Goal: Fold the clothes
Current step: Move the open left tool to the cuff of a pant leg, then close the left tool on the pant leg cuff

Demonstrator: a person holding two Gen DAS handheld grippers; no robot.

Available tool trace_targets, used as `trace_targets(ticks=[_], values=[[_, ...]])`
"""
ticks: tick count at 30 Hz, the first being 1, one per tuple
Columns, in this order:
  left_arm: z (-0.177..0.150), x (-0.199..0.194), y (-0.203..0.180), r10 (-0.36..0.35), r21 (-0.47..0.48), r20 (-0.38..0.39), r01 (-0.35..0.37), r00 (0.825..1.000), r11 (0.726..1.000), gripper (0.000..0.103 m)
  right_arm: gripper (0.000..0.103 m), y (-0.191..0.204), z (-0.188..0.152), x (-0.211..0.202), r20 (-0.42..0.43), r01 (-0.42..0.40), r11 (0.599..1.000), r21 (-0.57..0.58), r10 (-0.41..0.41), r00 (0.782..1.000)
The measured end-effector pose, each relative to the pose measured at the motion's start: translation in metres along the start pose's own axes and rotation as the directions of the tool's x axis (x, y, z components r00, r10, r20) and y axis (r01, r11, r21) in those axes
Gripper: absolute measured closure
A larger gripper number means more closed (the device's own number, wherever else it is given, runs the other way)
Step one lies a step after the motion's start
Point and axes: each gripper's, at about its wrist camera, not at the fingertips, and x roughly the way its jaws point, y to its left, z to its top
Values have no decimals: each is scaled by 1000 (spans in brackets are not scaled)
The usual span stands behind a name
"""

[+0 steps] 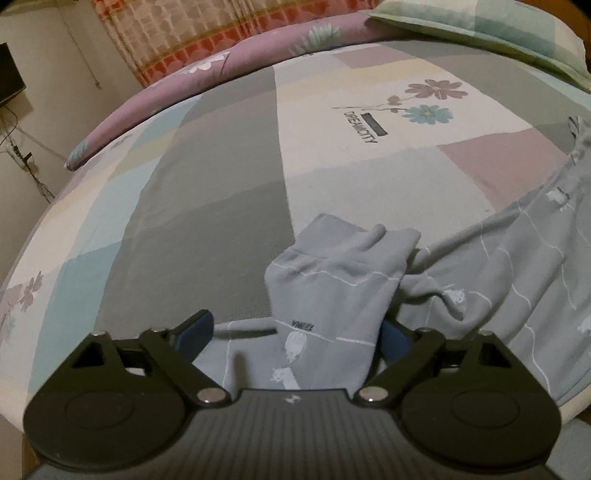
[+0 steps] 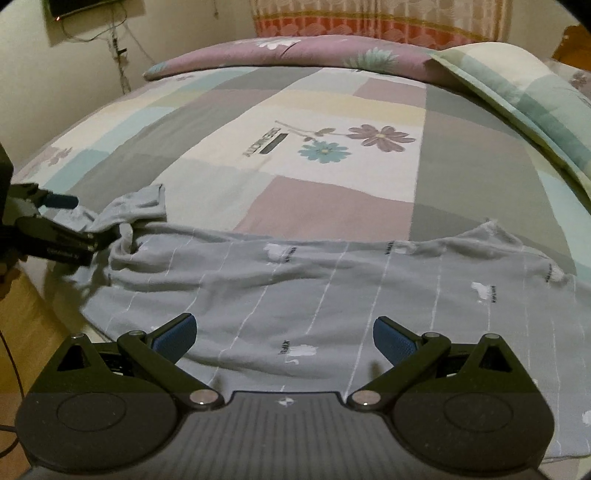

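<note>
Nearest the lens in the left wrist view, the left gripper [image 1: 295, 334] is seen with its jaws spread wide, and a bunched leg end of the grey patterned trousers [image 1: 332, 280] stands between the blue pads without being pinched; it is released, holding nothing. In the right wrist view, the right gripper [image 2: 284, 334] is likewise seen spread wide over the cloth, with nothing clenched.

The trousers [image 2: 295, 280] are spread across the near edge of the bed [image 2: 332, 199], with the crumpled cuff at the left and the flatter part running to the right. The fabric is judged light, soft and limp, likely to sag and drag rather than hold a crease, so it is best taken at an edge or at the ribbed cuff, where several layers can be pinched together.

Further off, a dark screen [image 2: 85, 7] and dangling cables are seen on the left wall, a rolled purple quilt [image 2: 295, 55] along the far side, a patterned curtain [image 2: 369, 26] behind it, and a green checked pillow [image 2: 517, 88] at the right. Nothing is seen standing in the way on the patchwork sheet.
</note>
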Motion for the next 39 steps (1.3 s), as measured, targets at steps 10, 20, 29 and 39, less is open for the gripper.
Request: trace_targets(ticks=[10, 20, 29, 39], values=[[-3, -4, -16, 76, 134, 70, -85, 995, 987, 62, 0, 4, -3, 8, -10, -25, 1000, 7, 25, 1000], [0, 20, -85, 244, 500, 184, -304, 952, 811, 61, 0, 0, -4, 6, 0, -33, 999, 19, 33, 999], [-3, 39, -114, 278, 636, 230, -360, 933, 682, 84, 0, -4, -8, 13, -10, -50, 998, 39, 51, 999], [0, 40, -103, 226, 604, 175, -286, 958, 744, 103, 0, -4, -13, 16, -15, -35, 999, 29, 35, 999]])
